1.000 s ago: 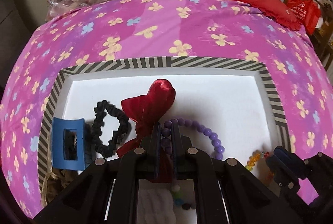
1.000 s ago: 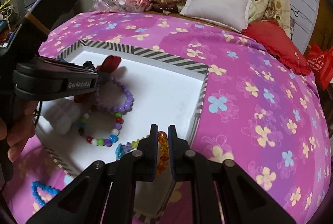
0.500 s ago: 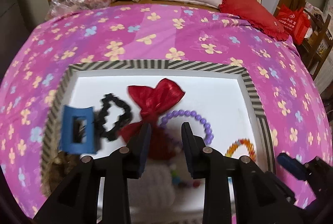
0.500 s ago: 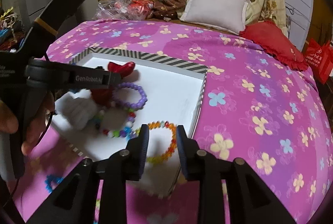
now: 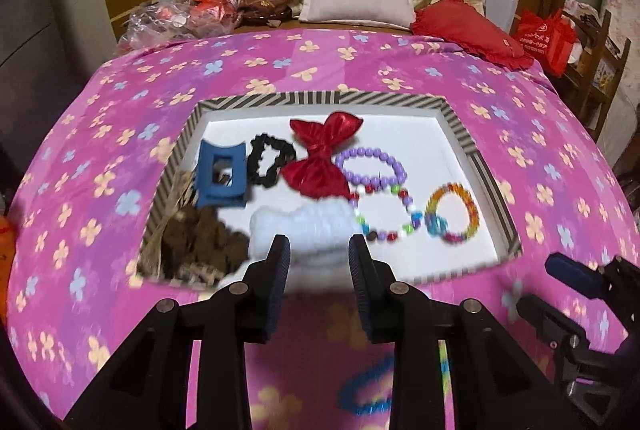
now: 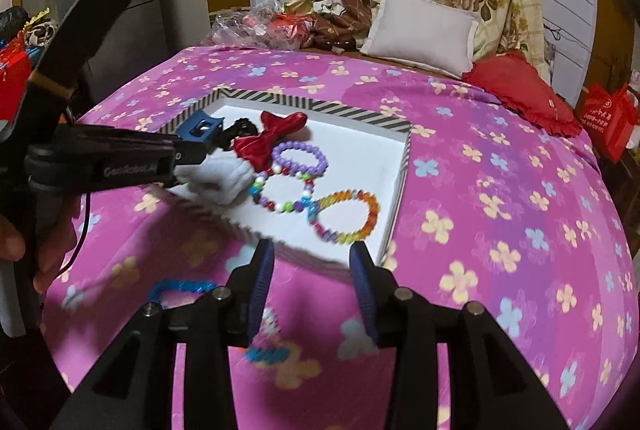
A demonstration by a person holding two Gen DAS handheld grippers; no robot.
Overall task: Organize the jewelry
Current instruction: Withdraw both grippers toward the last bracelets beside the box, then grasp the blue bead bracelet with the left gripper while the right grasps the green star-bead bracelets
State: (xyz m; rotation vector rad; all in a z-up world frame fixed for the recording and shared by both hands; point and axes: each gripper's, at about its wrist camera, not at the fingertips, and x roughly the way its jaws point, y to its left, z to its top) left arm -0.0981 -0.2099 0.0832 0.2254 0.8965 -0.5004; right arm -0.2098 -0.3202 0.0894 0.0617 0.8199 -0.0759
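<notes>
A striped-rim white tray (image 5: pixel 460 128) (image 6: pixel 402 166) lies on the pink flowered bedspread. In it lie a blue claw clip (image 5: pixel 220 178), a black scrunchie (image 5: pixel 272 166), a red bow (image 5: pixel 320 158) (image 6: pixel 272 140), a purple bead bracelet (image 5: pixel 372 168) (image 6: pixel 300 158), a multicolour bead bracelet (image 5: pixel 384 214) (image 6: pixel 280 196), an orange rainbow bracelet (image 5: pixel 452 212) (image 6: pixel 348 216), a white fluffy scrunchie (image 5: pixel 304 230) and a brown item (image 5: pixel 200 242). My left gripper (image 5: pixel 318 258) is open and empty above the tray's near edge. My right gripper (image 6: pixel 312 262) is open and empty at the tray's near right corner.
A blue bead bracelet (image 6: pixel 180 288) (image 5: pixel 368 390) and another bead item (image 6: pixel 264 350) lie on the bedspread in front of the tray. Pillows, a red cushion (image 6: pixel 520 90) and bags (image 5: pixel 176 18) sit at the bed's far end.
Both grippers opened and pulled back from the tray. The purple bracelet and the orange rainbow bracelet now lie free in the tray.
</notes>
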